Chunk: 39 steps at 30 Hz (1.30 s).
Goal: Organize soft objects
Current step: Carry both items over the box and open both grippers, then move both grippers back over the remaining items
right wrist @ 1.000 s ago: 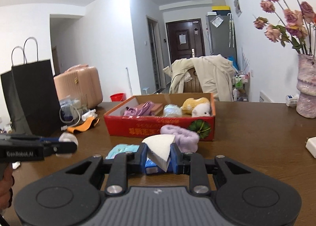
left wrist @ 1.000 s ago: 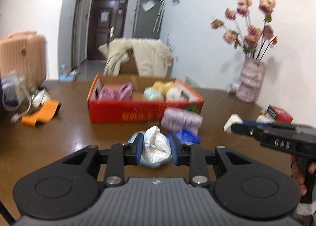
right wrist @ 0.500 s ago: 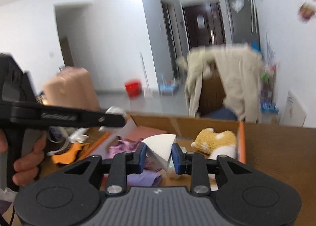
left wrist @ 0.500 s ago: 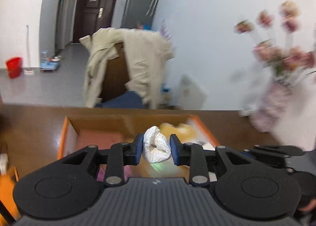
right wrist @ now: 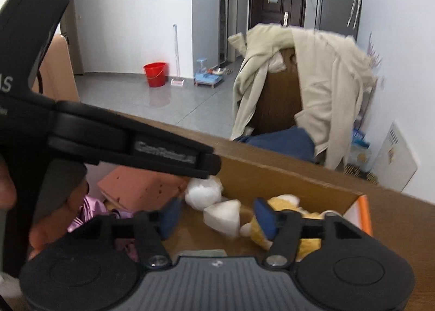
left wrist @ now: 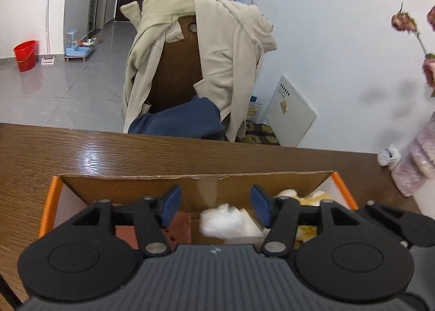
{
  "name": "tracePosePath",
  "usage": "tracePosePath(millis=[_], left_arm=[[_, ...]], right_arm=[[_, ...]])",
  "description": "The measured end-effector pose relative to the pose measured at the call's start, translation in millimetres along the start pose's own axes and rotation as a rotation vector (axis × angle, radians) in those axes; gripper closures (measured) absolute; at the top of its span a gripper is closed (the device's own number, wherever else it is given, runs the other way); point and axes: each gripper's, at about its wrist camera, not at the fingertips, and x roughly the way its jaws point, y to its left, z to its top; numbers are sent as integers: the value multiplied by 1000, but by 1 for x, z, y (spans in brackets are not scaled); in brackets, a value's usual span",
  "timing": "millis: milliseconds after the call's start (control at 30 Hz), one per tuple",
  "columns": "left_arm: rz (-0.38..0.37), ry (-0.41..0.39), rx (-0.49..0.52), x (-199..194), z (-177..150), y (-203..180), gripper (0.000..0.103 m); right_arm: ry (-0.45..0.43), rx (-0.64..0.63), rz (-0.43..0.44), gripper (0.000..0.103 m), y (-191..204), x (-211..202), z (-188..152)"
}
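Observation:
Both grippers hover over the orange-rimmed cardboard box (left wrist: 130,183). My left gripper (left wrist: 216,205) is open; a crumpled white soft ball (left wrist: 221,224) lies loose below it in the box. My right gripper (right wrist: 216,214) is open; a white foam wedge (right wrist: 224,217) lies loose between and below its fingers. The white ball also shows in the right wrist view (right wrist: 202,192). A yellow plush toy (right wrist: 282,226), a pink sponge block (right wrist: 141,185) and purple cloth (right wrist: 87,213) lie in the box. The left gripper's body (right wrist: 108,142) crosses the right wrist view.
The box stands on a brown wooden table (left wrist: 81,153). A chair draped with a beige coat (left wrist: 206,60) stands behind the table. A pink fuzzy vase (left wrist: 416,164) stands at the right. A red bucket (left wrist: 24,55) sits on the floor.
Both grippers have moved forward over the box and opened. The white ball and the white wedge have dropped out of them into the box.

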Motion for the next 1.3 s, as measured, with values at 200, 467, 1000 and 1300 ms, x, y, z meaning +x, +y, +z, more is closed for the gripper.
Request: tracePosePath(millis=[200,467,1000,1300], left_arm=[[53,-84,35,-71,10,-5,33],[135,-188,107,-186,-4,-21,27],[193,-365,135,-338,-193,-66,11],[288,-447,116,-359,-336,-91,3]], right_arm=[[-101,15,-41,34,-19,-68,16],[-199,5,-76,25,-28,-177,11],[-312,37,64,9,-5,-323,-148],[-239,110,104,5,32,-341,-270]])
